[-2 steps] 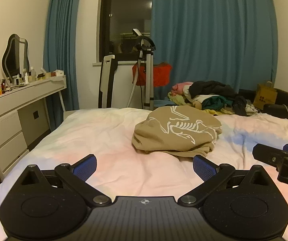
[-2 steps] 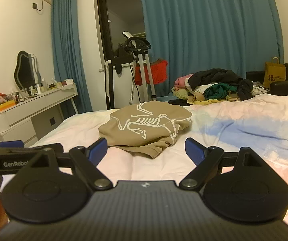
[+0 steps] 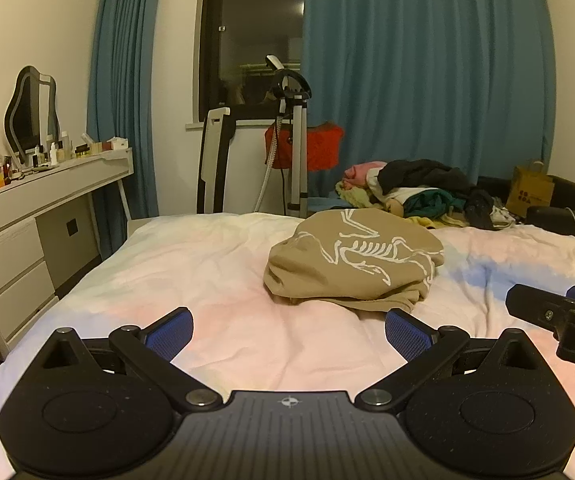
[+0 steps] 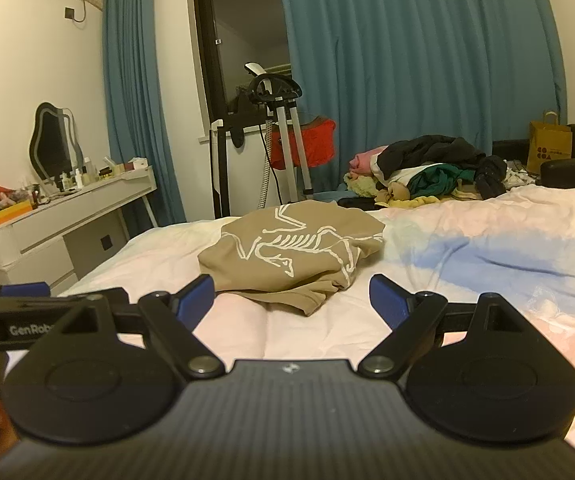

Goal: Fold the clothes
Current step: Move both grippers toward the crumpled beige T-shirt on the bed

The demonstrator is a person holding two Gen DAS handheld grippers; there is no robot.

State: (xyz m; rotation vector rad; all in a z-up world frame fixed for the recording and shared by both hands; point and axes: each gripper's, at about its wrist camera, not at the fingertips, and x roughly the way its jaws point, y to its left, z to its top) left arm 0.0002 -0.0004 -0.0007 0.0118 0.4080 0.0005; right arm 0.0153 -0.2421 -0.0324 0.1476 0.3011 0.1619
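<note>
1. The bed (image 3: pixel 215 280), spread with a pale pink, white and blue cover, fills the lower half of both wrist views and serves as the landmark here.
2. Blue curtains (image 3: pixel 427 80) hang behind the bed's far edge, either side of a dark window (image 3: pixel 255 40).
3. A white dressing table (image 3: pixel 47 200) stands just off the bed's left side, its top crowded with a mirror and small bottles.
4. A pile of unfolded clothes (image 3: pixel 427 190) lies beyond the bed's far right edge, near a brown paper bag (image 3: pixel 529 192).
5. The tan garment (image 3: pixel 351 264), printed with a white skeleton figure, lies bunched and loosely folded on the bed, around the middle and toward the far edge.
6. The left gripper (image 3: pixel 287 334) hovers over the bed's near part, jaws spread wide with nothing between them, the garment lying ahead and apart from the pads.
7. The right gripper (image 4: pixel 291 298) hovers beside it, jaws likewise wide apart and empty; its tip shows at the right edge of the left view.
</note>
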